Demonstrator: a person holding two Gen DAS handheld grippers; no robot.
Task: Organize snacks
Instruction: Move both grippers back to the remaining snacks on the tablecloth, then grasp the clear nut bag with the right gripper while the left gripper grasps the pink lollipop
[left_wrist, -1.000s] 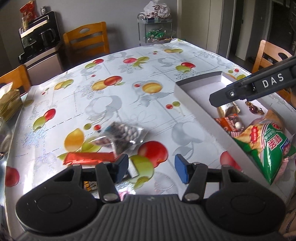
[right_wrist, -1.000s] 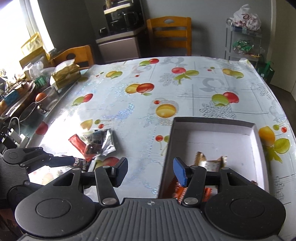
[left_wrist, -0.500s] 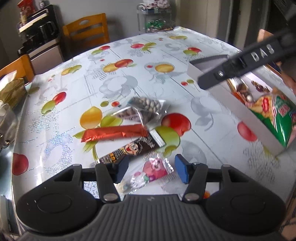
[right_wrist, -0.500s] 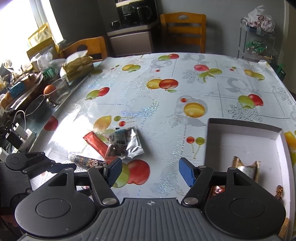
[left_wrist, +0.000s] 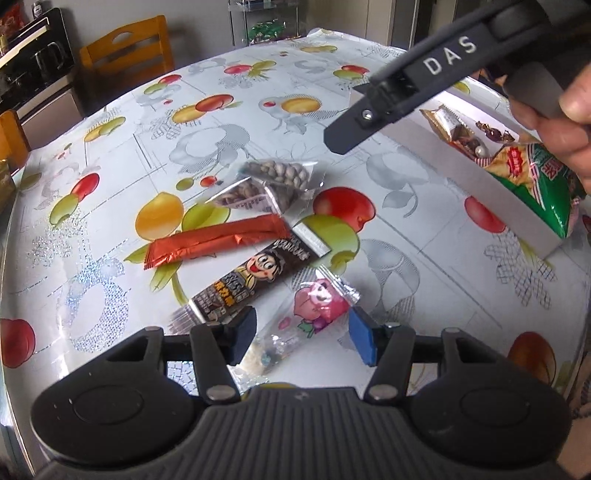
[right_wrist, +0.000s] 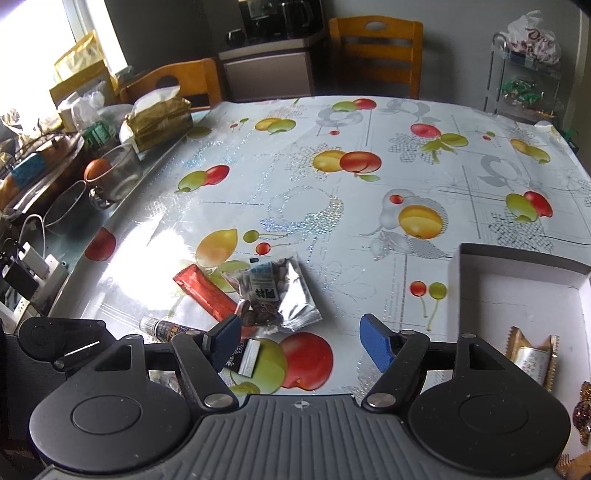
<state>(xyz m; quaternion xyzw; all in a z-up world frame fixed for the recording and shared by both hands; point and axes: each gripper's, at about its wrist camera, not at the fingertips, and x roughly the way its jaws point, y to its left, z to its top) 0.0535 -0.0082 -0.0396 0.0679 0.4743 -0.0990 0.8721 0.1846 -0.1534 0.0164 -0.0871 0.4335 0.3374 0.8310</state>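
Since the earlier frame, the wide-open left gripper (left_wrist: 301, 330) is drawn back over the clear pink-printed candy packet (left_wrist: 314, 301) at lower centre; the right gripper (right_wrist: 299, 341) is empty, wide. Slippery film could be pinched together with the neighbouring dark cartoon bar (left_wrist: 255, 277).

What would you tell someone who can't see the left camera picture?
The open left gripper hovers over a pink snack packet on a fruit-patterned tablecloth. Behind lie a dark cartoon-face bar, an orange bar and a bag of nuts. Right, a white box holds a green bag.
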